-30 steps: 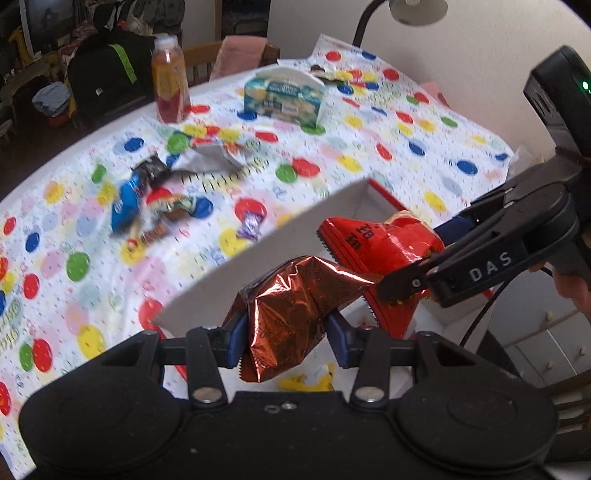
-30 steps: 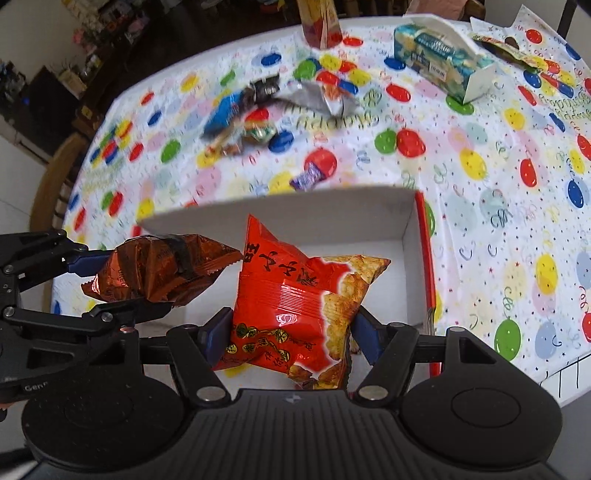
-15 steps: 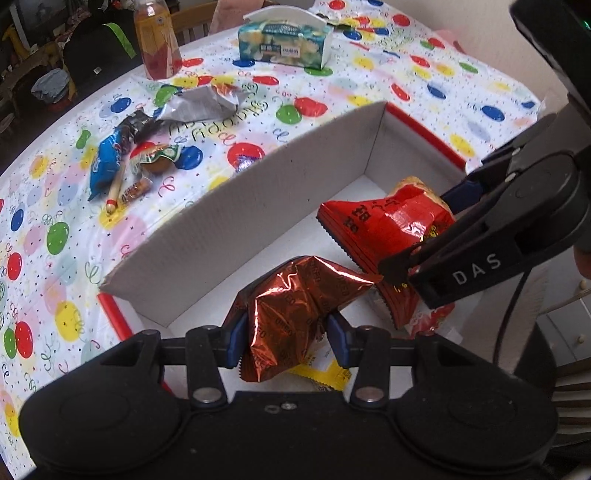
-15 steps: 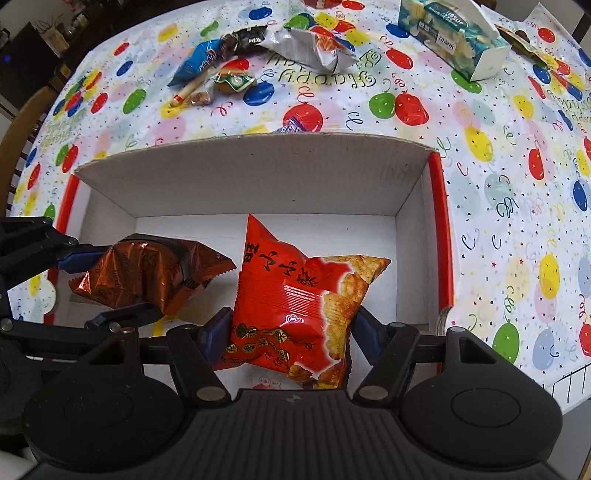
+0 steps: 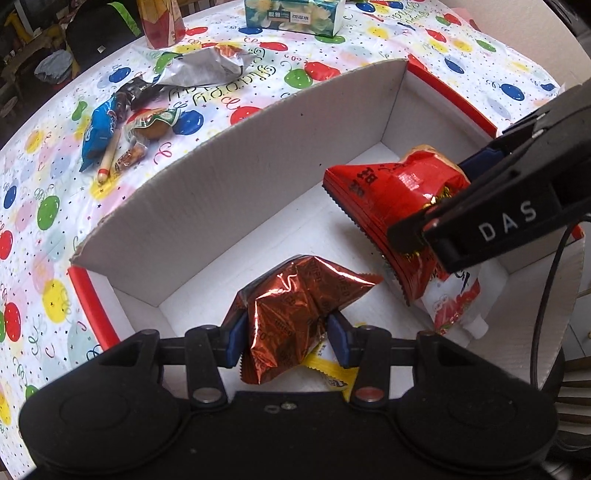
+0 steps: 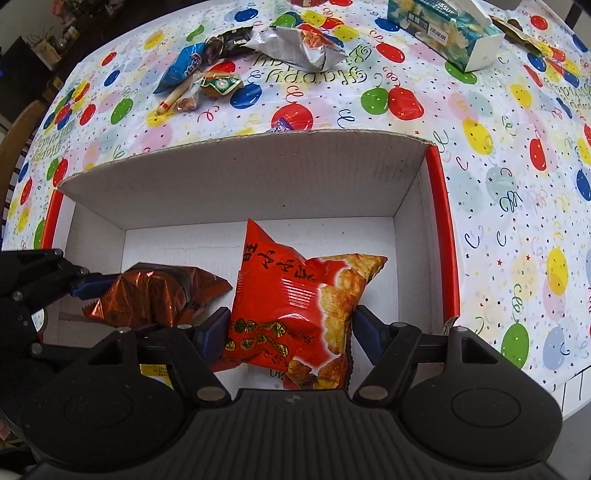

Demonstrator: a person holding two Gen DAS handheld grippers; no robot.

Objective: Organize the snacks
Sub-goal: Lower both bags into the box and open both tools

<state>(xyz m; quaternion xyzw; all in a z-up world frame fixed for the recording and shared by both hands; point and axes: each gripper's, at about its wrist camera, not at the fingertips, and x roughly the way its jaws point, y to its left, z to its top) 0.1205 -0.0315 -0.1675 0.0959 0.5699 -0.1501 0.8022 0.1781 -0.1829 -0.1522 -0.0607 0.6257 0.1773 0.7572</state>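
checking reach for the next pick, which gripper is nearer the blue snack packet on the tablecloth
Left. The blue snack packet lies beyond the box's far left wall, on the left gripper's side; the right gripper holds its bag over the box's right half.

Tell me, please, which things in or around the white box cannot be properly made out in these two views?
- Yellow packet: left wrist view, mostly hidden beneath the copper foil packet and left claw.
- White-and-red pouch: left wrist view, upper part covered by the red snack bag and right claw.
- Bottle: left wrist view, top cut off by the edge.
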